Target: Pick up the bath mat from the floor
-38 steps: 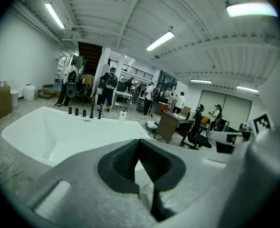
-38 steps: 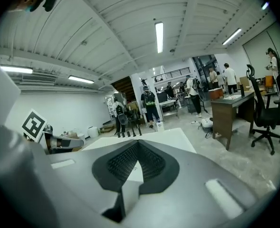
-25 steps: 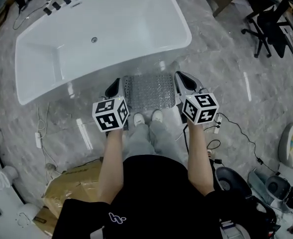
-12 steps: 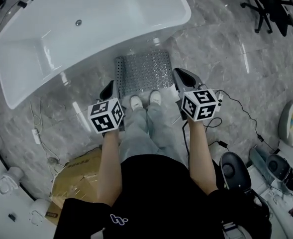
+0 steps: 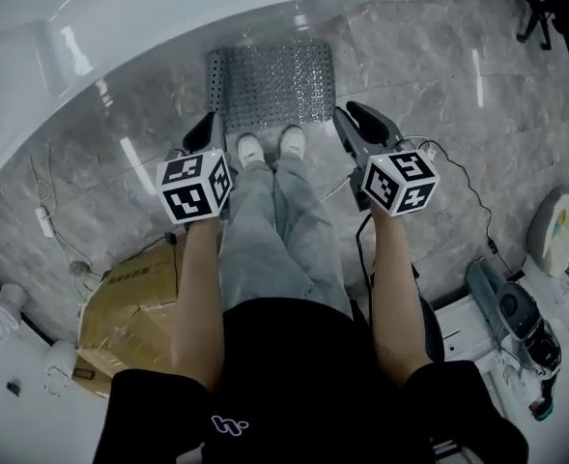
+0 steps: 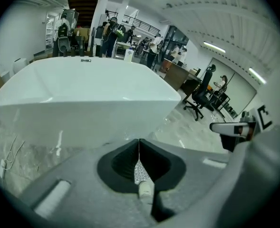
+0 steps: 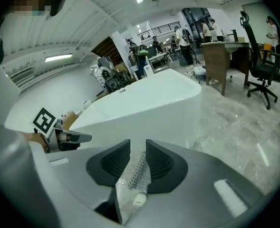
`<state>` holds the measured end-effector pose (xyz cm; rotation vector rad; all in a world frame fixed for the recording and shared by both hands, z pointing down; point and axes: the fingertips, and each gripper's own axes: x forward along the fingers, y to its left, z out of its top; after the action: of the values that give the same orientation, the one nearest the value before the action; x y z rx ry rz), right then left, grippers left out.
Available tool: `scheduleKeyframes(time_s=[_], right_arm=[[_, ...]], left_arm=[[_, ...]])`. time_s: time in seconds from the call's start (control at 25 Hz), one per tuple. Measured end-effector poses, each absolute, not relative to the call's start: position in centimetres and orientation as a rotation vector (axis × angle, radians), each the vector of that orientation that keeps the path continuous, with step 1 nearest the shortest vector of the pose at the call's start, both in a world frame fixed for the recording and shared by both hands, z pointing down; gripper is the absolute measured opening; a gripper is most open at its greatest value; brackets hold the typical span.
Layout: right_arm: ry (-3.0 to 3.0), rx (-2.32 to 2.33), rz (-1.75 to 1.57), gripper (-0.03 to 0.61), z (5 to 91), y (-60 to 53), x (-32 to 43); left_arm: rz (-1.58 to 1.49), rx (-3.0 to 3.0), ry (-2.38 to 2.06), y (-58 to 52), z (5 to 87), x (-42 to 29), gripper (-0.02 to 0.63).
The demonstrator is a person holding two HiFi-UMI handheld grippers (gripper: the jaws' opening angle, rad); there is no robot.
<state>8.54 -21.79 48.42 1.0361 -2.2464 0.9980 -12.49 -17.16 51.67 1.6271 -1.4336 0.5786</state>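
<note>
The grey perforated bath mat (image 5: pixel 270 83) lies flat on the marble floor against the white bathtub (image 5: pixel 168 17). The person's white shoes (image 5: pixel 251 149) stand at its near edge. My left gripper (image 5: pixel 207 133) hangs above the floor at the mat's near left corner, shut with nothing in it; its jaws meet in the left gripper view (image 6: pixel 139 148). My right gripper (image 5: pixel 354 122) hangs off the mat's near right corner. Its jaws have just been opening and stand a little apart (image 7: pixel 138 148), holding nothing. The mat (image 7: pixel 139 172) shows through that gap.
A cardboard box (image 5: pixel 129 312) sits on the floor at the near left. Cables (image 5: pixel 458 177) trail over the floor to the right, near a round white device (image 5: pixel 559 235). An office chair (image 5: pixel 554 8) stands at the far right. The tub wall rises just behind the mat.
Both grippers have come down toward the floor and now flank the shoes at the mat's near edge. The right jaws have parted a little. The view has tipped down toward the mat.
</note>
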Motion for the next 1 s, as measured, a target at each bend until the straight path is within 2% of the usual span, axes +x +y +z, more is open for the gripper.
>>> scheduleKeyframes(time_s=[0.84,1.0], right_arm=[[-2.086,0.899,1.149,0.164,72.6,-19.3,9.3],[-2.058,0.872,1.142,0.217,76.9,-18.7,10.1]], left_arm=[[0.761,1.449,-1.298,-12.3,75.6,-14.4,0.199],[0.748,1.364,-1.322,-11.0,80.0,-15.2,0.227]])
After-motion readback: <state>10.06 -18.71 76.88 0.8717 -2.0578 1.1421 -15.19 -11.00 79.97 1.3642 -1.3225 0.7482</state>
